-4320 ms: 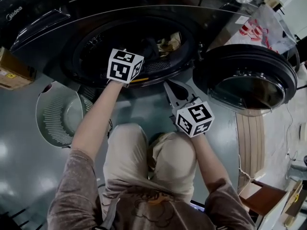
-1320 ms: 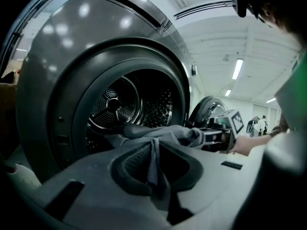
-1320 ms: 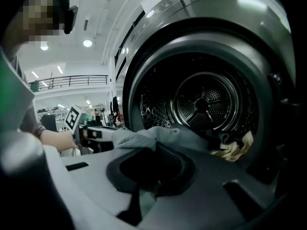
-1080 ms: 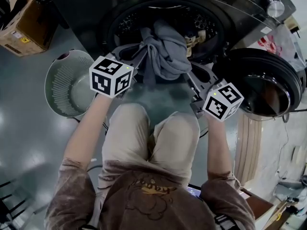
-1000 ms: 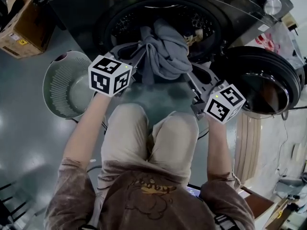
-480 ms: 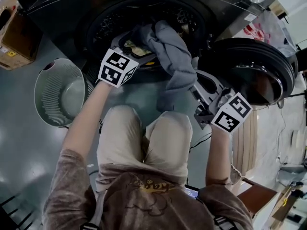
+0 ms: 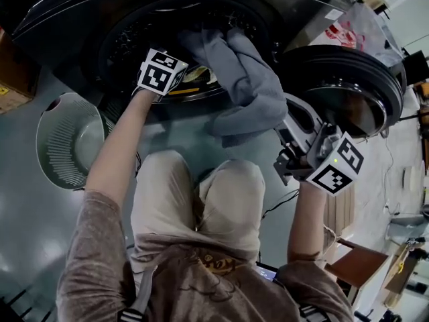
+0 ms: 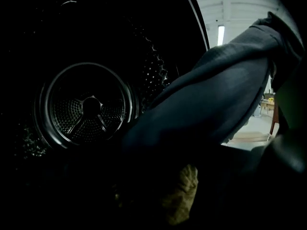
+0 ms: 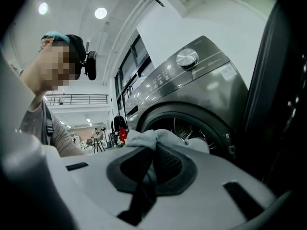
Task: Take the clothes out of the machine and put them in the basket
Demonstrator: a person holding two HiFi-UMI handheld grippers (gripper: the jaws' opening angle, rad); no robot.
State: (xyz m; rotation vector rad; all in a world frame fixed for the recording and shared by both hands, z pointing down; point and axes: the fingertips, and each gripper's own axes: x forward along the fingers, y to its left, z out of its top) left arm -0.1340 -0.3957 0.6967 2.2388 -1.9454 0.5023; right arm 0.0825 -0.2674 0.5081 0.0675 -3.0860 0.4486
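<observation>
The person crouches in front of the washing machine [image 7: 60, 12], which fills the top of the head view. Its round door [image 7: 348, 92] stands swung open at the upper right.

The left gripper [image 7: 175, 78] reaches into the mouth of the drum [image 8: 88, 107] at the upper centre of the head view, and its marker cube covers most of it there. Its jaws have just been opening and now stand spread wide. The left gripper view is very dark and shows nothing pressed between them. A yellowish cloth [image 8: 184, 195] lies low in that frame, just ahead of the gripper, and it also shows as a pale strip at the drum's lip [image 7: 194, 78].

The grey garment [image 7: 248, 86] is partly out of the machine. It hangs from the drum opening and sags down to the right, across to the right gripper [image 7: 292, 113]. In the left gripper view it crosses from the upper right corner down to the lower middle [image 8: 216, 95].

The right gripper [image 9: 152, 157] has its jaws pressed together on a fold of this garment. A dark strip of fabric runs down between the pads, and the bunched cloth [image 9: 153, 138] rises just beyond the tips. Behind it stands the machine's front with its control knob [image 9: 187, 57].

The basket [image 7: 64, 156] sits on the floor at the left edge of the head view, beside the person's left arm and well apart from the garment. A cardboard box [image 7: 10, 79] shows at the far left edge, above the basket.
</observation>
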